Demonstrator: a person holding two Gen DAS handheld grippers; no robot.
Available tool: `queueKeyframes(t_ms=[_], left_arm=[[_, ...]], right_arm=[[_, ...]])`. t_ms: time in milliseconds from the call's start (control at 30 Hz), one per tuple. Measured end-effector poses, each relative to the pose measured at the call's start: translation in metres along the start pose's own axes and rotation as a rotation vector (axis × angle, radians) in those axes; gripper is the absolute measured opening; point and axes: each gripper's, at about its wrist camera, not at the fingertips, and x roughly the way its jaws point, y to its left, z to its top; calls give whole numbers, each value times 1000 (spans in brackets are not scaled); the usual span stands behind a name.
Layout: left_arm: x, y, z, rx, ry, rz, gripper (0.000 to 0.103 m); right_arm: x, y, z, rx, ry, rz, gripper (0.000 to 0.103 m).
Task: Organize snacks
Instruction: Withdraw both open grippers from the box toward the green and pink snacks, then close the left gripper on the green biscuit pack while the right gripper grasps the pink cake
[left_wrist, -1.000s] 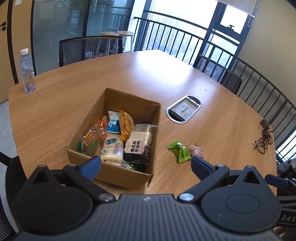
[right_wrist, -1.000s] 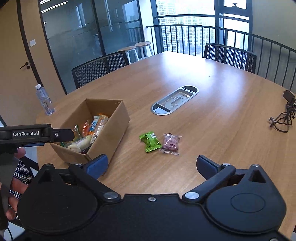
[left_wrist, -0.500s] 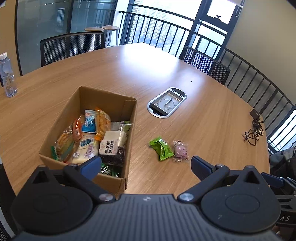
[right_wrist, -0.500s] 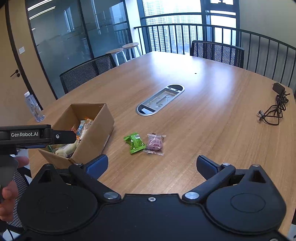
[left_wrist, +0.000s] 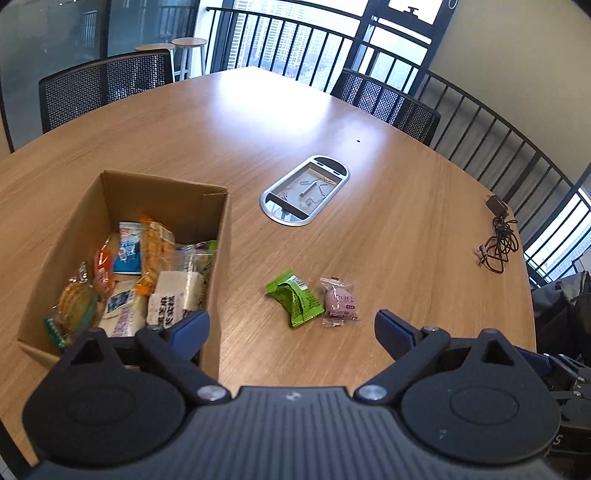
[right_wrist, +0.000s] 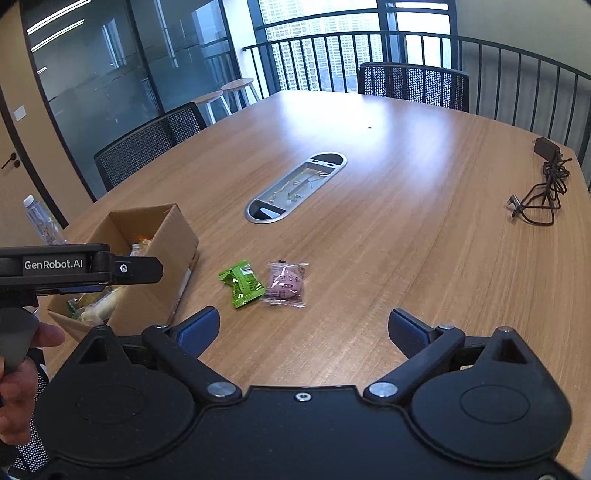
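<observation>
Both wide-open tools, jaws just narrowing slightly and empty, face the green packet (left_wrist: 297, 303) and pink packet (left_wrist: 340, 302), lying beside the box (left_wrist: 218, 236).

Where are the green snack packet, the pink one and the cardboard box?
Green crinkled snack packet (left_wrist: 294, 303): left wrist view, middle of wrapper.
Pink clear-wrapped snack (right_wrist: 286, 283): right wrist view, on the pink filling.
Brown cardboard box (left_wrist: 218, 258): left wrist view, right wall.

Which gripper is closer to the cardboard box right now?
Left. The left gripper hangs over the cardboard box's near right corner, one finger above its snacks. The right gripper sits off to the box's right, apart from it.
</observation>
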Motion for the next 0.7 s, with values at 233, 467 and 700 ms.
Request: queueKeyframes(t_ms=[233,467,700], left_arm=[[30,-6,6,5,50,-28,81],[61,-13,10,-1,94,-36,71],[85,-19,13,-12,119,-48,67]], right_arm=[[14,-9,3,29,19,-13,88],[23,-19,6,45,33,-18,80],[38,-27,9,65,51,-24,73]])
